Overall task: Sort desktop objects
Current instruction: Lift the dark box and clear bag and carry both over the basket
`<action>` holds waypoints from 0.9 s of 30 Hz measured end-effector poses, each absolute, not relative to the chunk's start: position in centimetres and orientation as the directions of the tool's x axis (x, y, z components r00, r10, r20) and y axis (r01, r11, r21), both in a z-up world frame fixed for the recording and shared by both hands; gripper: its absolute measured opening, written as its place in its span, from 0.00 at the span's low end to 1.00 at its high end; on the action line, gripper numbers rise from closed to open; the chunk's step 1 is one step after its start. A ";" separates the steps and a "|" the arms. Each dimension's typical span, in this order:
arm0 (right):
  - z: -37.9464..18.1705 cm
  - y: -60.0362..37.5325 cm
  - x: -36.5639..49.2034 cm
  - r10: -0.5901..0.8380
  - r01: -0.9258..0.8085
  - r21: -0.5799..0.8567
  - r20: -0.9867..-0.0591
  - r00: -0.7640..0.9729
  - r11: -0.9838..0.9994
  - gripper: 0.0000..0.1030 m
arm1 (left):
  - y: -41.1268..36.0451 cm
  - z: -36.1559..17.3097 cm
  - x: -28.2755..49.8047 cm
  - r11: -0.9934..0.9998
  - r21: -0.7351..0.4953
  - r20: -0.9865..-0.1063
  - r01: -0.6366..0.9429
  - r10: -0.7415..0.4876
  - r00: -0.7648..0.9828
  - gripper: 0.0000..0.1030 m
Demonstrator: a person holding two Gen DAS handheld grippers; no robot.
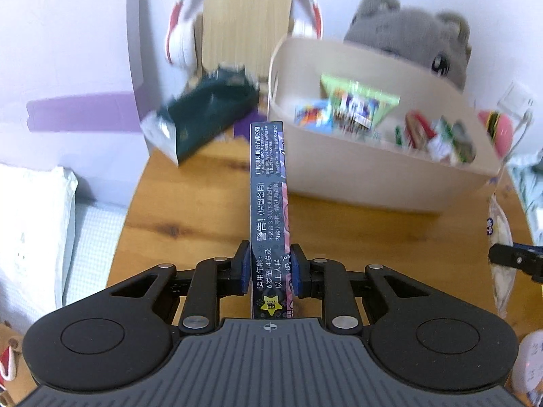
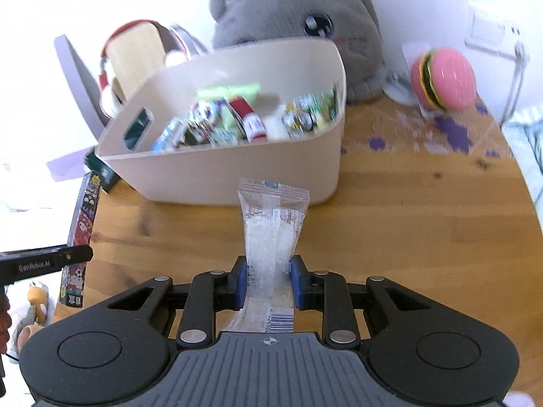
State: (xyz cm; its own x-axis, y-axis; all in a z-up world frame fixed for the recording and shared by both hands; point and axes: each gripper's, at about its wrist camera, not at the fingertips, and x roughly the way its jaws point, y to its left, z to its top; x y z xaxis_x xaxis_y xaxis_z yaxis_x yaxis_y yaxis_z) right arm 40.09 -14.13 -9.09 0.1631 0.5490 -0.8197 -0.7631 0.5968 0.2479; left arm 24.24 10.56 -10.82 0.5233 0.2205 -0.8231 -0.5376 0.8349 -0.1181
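My left gripper (image 1: 269, 264) is shut on a flat dark box (image 1: 268, 203) with printed text along its edge, held upright above the wooden table (image 1: 190, 224). The same box (image 2: 79, 234) shows at the left of the right wrist view, with colourful cartoon print. My right gripper (image 2: 268, 276) is shut on a clear snack packet (image 2: 271, 230) that sticks out forward above the table. A cream bin (image 1: 356, 169) (image 2: 217, 173) with several snack packs inside stands just beyond both grippers.
A dark green pouch (image 1: 207, 115) lies left of the bin. Behind it stand red-white headphones (image 1: 183, 40) on a wooden stand (image 1: 246, 20) and a grey plush (image 2: 298, 20). A pink burger toy (image 2: 444, 79) sits at the back right. A white pillow (image 1: 30, 230) lies off the table's left edge.
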 end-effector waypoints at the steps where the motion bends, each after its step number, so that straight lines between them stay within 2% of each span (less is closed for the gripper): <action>1: -8.5 -14.2 40.0 0.560 -0.777 0.230 -0.808 0.183 0.586 0.23 | 10.8 -10.1 24.3 0.834 -0.126 -0.813 -0.537 0.223 0.538 0.23; 8: -4.5 -13.8 39.8 0.642 -0.838 0.176 -0.727 0.243 0.517 0.23 | 10.7 -5.9 25.7 0.841 -0.180 -0.740 -0.511 0.226 0.633 0.23; 20: 0.0 -10.9 42.0 0.736 -0.850 0.186 -0.610 0.293 0.493 0.23 | 11.8 -1.2 31.7 0.881 -0.167 -0.624 -0.442 0.253 0.739 0.23; 27: 0.1 -7.2 44.5 0.737 -0.844 0.172 -0.594 0.322 0.508 0.23 | 11.9 -1.4 36.5 0.909 -0.131 -0.615 -0.396 0.239 0.751 0.23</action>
